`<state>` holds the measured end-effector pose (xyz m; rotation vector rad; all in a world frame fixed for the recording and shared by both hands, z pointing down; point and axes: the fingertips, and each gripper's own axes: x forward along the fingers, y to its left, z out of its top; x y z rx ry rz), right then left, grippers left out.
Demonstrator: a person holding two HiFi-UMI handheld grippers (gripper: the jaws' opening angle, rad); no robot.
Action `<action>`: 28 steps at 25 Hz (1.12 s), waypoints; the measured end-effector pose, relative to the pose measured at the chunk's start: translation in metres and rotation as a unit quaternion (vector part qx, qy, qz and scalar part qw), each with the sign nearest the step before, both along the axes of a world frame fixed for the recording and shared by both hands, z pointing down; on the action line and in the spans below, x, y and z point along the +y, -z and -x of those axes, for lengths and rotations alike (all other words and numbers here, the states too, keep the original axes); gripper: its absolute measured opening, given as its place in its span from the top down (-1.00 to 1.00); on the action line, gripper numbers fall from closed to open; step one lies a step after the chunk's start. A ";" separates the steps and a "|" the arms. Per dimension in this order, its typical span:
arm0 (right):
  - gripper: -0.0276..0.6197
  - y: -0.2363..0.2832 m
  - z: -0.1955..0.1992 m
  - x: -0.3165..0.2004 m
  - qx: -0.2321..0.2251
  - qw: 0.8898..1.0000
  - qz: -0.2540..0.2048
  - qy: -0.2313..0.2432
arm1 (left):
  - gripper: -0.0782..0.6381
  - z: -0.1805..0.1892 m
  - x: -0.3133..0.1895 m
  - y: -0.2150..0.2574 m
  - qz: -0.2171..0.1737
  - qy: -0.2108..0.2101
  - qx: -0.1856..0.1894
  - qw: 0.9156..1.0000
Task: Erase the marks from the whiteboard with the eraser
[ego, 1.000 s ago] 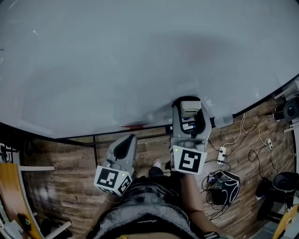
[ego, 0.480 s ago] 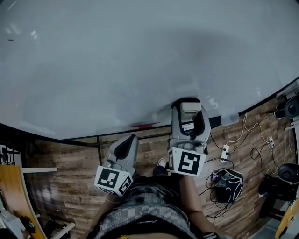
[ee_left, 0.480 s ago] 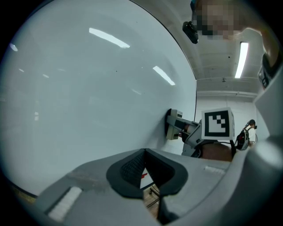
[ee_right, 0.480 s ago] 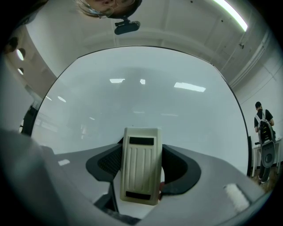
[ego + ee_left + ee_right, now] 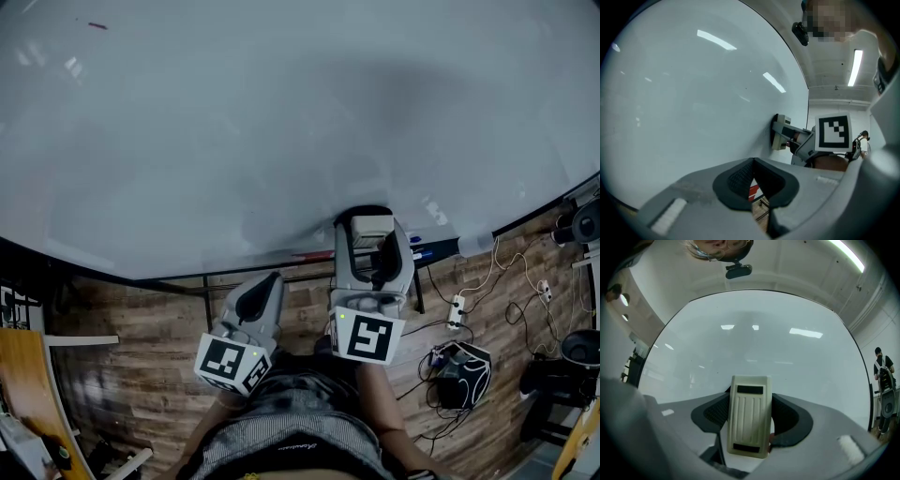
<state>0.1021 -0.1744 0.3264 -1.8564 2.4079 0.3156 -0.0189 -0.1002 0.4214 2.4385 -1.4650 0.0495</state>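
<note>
eraser: a cream plastic block with a ribbed back and two dark slots, held upright low on the board near its bottom edge. in the left gripper view its face looks pressed flat to the surface.
right gripper: its claw is closed onto the eraser's two long sides, the dark pads gripping it at mid-height.
whiteboard: a broad, glossy pale panel that mirrors the ceiling lights and looks clean around the eraser.
mark: one small dark dash shows far up at the board's left, well apart from the eraser.
left gripper: it hangs low beside the right one, pads drawn together at the tips, holding nothing.
tray: a red marker lies on the ledge just below the eraser.
floor: wood planks with a power strip and loose cables to the right.
risk: the grip sits on smooth, hard plastic, so a hard push could twist the eraser out. a downward stroke could knock the marker off the ledge. the long reach to the mark may lift the pad off the board.
materials: slick board, rigid moulded eraser, textured rubbery jaw pads, grey plastic gripper shells.
</note>
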 end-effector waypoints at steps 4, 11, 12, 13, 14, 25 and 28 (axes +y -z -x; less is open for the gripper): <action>0.09 0.000 0.025 0.004 0.006 1.000 -0.005 0.001 | 0.79 0.022 0.002 -0.003 0.001 0.005 0.000 1.000; 0.08 -0.005 0.074 0.016 -0.014 1.000 -0.006 0.005 | 0.79 0.067 0.014 -0.008 0.005 0.009 -0.005 1.000; 0.08 -0.005 0.078 0.017 -0.014 1.000 -0.006 0.007 | 0.79 0.069 0.015 -0.009 0.006 0.010 -0.005 1.000; 0.08 -0.005 0.079 0.017 -0.014 1.000 -0.006 0.009 | 0.79 0.070 0.015 -0.009 0.009 0.011 -0.006 1.000; 0.08 -0.005 0.080 0.018 -0.014 1.000 -0.007 0.011 | 0.79 0.070 0.016 -0.009 0.010 0.011 -0.007 1.000; 0.08 -0.008 0.178 0.041 0.016 0.998 -0.016 0.059 | 0.79 0.135 0.041 -0.014 0.009 0.011 -0.018 1.000; 0.08 -0.017 0.197 0.048 0.023 0.997 0.002 0.076 | 0.79 0.147 0.047 -0.015 0.009 0.014 -0.018 1.000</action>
